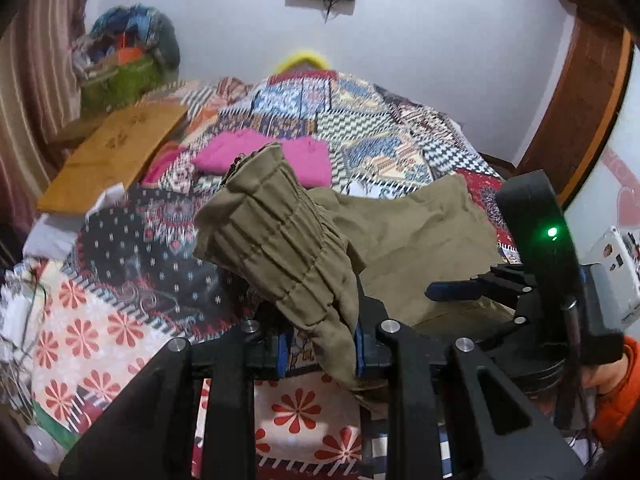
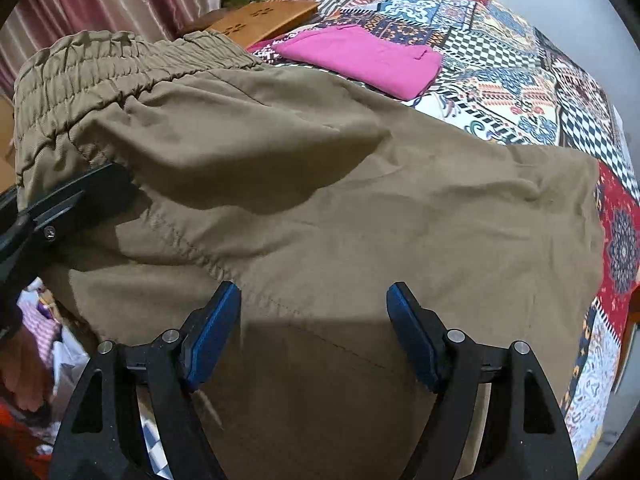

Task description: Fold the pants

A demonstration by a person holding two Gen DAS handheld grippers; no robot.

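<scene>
The olive-brown pants (image 2: 320, 200) lie spread on a patchwork bedspread (image 2: 520, 80). My left gripper (image 1: 320, 350) is shut on the pants' elastic waistband (image 1: 276, 232) and holds it lifted above the bed; it also shows at the left of the right wrist view (image 2: 68, 200). My right gripper (image 2: 314, 336) is open, its blue pads (image 2: 212, 336) hovering just over the pants' fabric, holding nothing. It shows in the left wrist view (image 1: 472, 288) at the right, over the pants (image 1: 420, 232).
A folded pink garment (image 1: 276, 156) lies on the bed beyond the pants, also in the right wrist view (image 2: 360, 56). A wooden board (image 1: 116, 152) and a green basket of clothes (image 1: 124, 76) sit at the left. A curtain (image 1: 36, 80) hangs left; a white wall is behind.
</scene>
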